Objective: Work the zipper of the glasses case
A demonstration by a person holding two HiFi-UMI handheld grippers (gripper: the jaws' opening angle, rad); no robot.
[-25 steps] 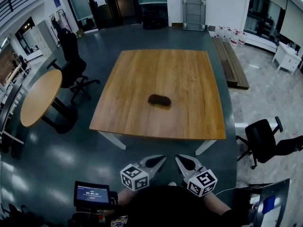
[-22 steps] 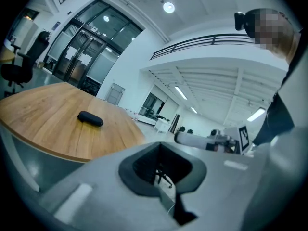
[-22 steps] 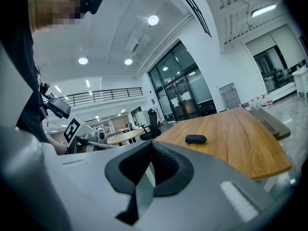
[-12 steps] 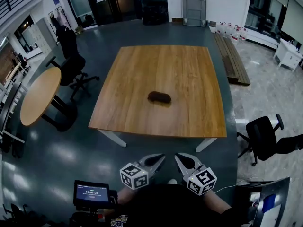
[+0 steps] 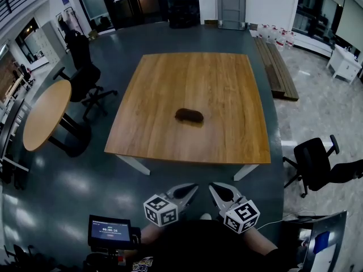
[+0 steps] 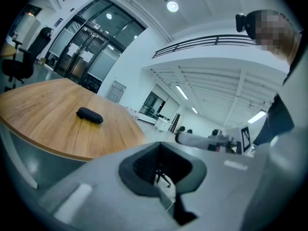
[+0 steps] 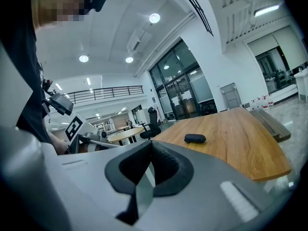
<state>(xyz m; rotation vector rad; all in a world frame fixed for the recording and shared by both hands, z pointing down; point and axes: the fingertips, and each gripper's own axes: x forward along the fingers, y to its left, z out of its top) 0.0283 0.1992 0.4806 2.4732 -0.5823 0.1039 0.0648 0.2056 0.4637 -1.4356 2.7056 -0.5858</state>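
A dark oval glasses case (image 5: 189, 115) lies closed near the middle of the square wooden table (image 5: 170, 146); it also shows as a small dark shape in the left gripper view (image 6: 90, 115) and the right gripper view (image 7: 194, 138). My left gripper (image 5: 194, 188) and right gripper (image 5: 212, 188) hang side by side close to my body, well short of the table's near edge. Both are shut with nothing between the jaws. Neither touches the case.
A round wooden table (image 5: 44, 115) and a black office chair (image 5: 85, 78) stand to the left. Another black chair (image 5: 315, 166) sits at the right, and a wooden bench (image 5: 278, 72) beyond the table's right side. A small screen (image 5: 110, 231) is at my lower left.
The head view has drifted slightly, so the table and case sit a little higher and further left in the picture. Both grippers have kept still and stayed shut.
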